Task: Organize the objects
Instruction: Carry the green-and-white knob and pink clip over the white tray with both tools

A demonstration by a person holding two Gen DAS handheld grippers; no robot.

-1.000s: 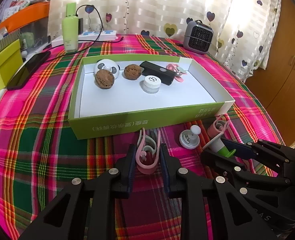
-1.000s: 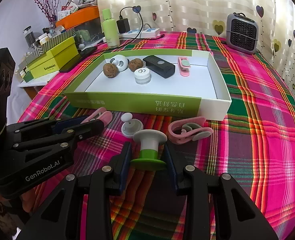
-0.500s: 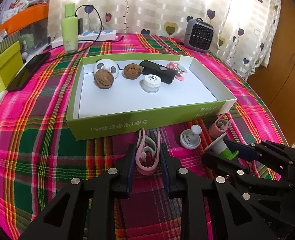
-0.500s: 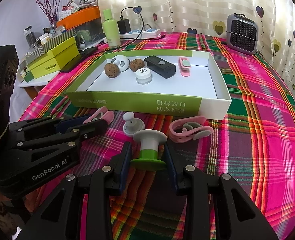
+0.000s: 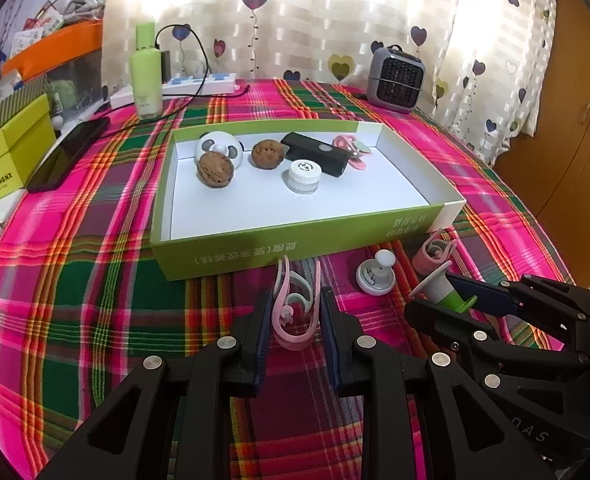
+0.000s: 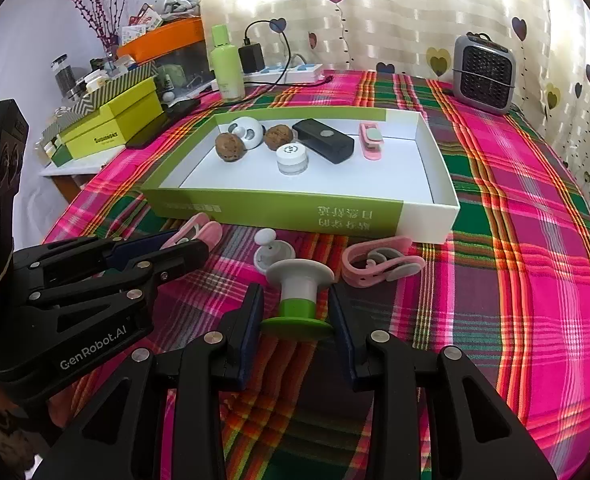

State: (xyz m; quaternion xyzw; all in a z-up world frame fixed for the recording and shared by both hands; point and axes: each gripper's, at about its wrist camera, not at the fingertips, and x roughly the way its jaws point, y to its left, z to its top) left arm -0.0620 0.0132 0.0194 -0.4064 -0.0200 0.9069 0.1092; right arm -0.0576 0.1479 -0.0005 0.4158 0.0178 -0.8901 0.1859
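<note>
My left gripper [image 5: 295, 316] pinches a pink clip [image 5: 295, 312], my right gripper [image 6: 297, 308] a green-based stopper [image 6: 299, 296] — I'd lift both clear of the box [image 6: 295, 208] wall before releasing.

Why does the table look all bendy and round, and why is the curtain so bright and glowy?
Both wrist views use a fisheye lens, so the plaid tablecloth stripes curve and the corners go black. In the left wrist view, daylight behind the curtain washes it out white. In the right wrist view the curtain glows too, while the box stays sharp and evenly lit.
</note>
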